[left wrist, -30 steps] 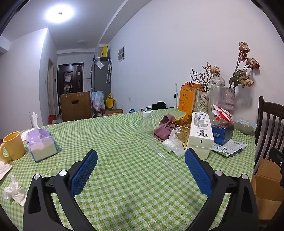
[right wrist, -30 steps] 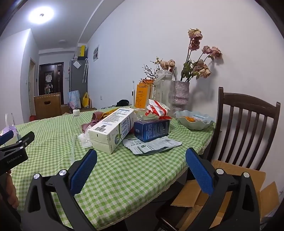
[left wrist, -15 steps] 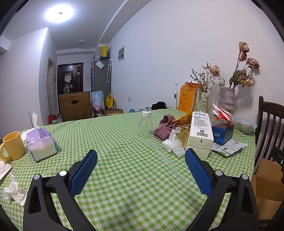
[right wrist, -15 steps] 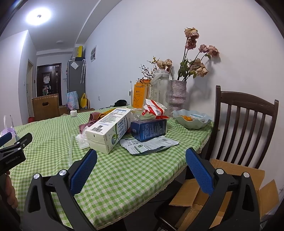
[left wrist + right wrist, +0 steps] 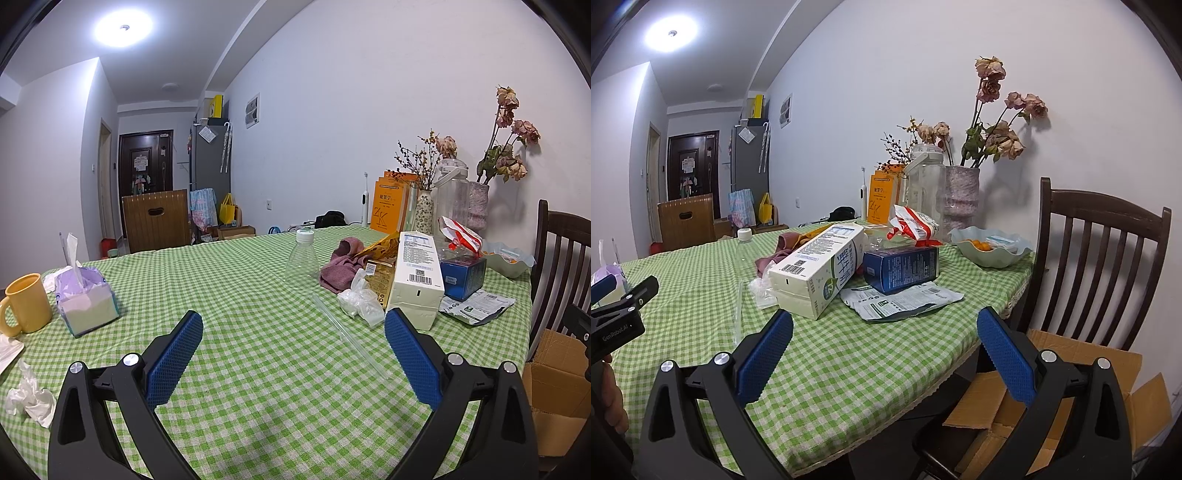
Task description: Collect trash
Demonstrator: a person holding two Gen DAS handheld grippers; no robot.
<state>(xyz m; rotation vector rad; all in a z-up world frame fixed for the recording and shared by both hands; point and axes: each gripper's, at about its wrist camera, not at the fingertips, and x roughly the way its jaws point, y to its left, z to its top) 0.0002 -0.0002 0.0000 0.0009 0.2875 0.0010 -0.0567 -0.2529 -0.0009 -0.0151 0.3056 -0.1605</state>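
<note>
Trash lies on the green checked tablecloth [image 5: 258, 332]. A white milk carton [image 5: 417, 280] [image 5: 820, 269] lies on its side beside a blue box [image 5: 905, 267], a torn silver wrapper [image 5: 905, 301] and a crumpled clear plastic bag [image 5: 360, 301]. An empty clear bottle [image 5: 303, 258] stands mid-table, with a clear straw [image 5: 347, 336] in front of it. A crumpled tissue [image 5: 31, 397] lies at the near left. My left gripper [image 5: 293, 332] hovers open over the cloth, empty. My right gripper [image 5: 884, 332] is open and empty near the table's right corner, short of the wrapper.
A yellow mug [image 5: 24, 304] and a purple tissue pack [image 5: 86, 295] sit at the left. Vases, a glass jar [image 5: 925, 184], a red-white snack bag [image 5: 914, 223] and a fruit bowl [image 5: 991, 251] line the wall side. A wooden chair [image 5: 1100, 258] holds an open cardboard box [image 5: 1052, 373].
My right gripper has drifted slightly, so the carton and wrapper sit a little lower and closer in its view. The left view is nearly unchanged.
</note>
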